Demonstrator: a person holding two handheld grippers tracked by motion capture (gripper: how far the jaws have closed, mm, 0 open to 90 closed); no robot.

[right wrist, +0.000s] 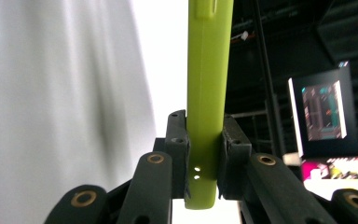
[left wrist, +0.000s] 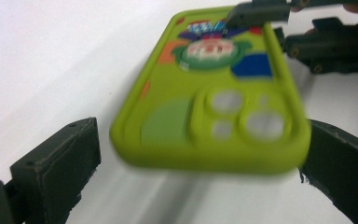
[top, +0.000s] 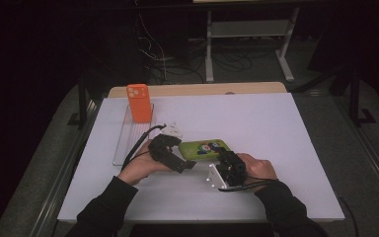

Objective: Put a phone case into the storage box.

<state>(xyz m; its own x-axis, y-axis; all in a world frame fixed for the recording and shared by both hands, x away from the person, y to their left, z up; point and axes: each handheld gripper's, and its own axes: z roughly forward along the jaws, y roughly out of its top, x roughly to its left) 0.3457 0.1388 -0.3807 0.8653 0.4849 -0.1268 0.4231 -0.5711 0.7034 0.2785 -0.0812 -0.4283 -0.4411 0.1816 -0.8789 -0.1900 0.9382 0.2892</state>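
Observation:
A lime-green phone case with a cartoon print lies near the middle of the white table. In the right gripper view the case stands edge-on, and my right gripper is shut on its end, both pads pressed against its faces. My left gripper is open at the camera-hole end of the case, one jaw on each side. Its left jaw stands clearly apart from the case; the right one is close by. From above, the left gripper and right gripper face each other across the case.
An orange phone case stands upright in a clear slotted rack at the table's left. A wooden board runs along the far edge. Dark floor, cables and a desk frame lie beyond. A lit screen glows in the background.

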